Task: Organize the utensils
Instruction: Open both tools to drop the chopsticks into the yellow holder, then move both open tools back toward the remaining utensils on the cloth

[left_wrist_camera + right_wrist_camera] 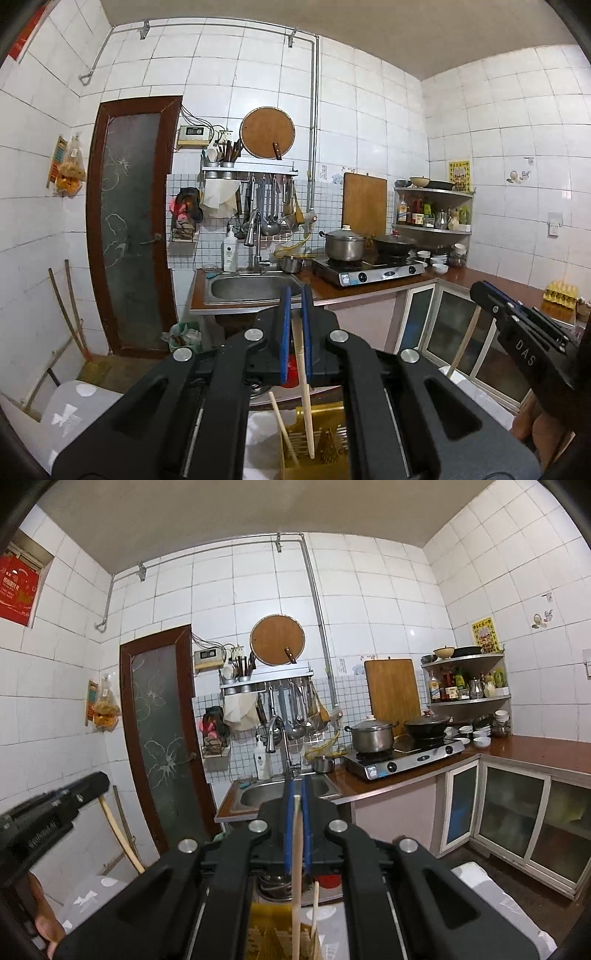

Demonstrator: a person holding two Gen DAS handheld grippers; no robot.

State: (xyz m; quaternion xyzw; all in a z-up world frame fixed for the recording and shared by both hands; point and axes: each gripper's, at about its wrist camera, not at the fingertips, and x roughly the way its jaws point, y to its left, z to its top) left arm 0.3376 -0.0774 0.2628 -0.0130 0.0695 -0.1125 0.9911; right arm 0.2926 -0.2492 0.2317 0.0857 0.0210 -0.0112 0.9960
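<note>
Wooden chopstick [303,373] pinched in left gripper [295,314]; second chopstick [296,867] pinched in right gripper [296,805], above yellow holder [325,435] near.

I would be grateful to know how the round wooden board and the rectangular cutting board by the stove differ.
The round wooden board sits high above the utensil rack; the rectangular cutting board stands on the counter behind the steel pot. The round wooden board is darker and reddish, the rectangular cutting board paler. Both are wooden and lean upright against the tiled wall.
</note>
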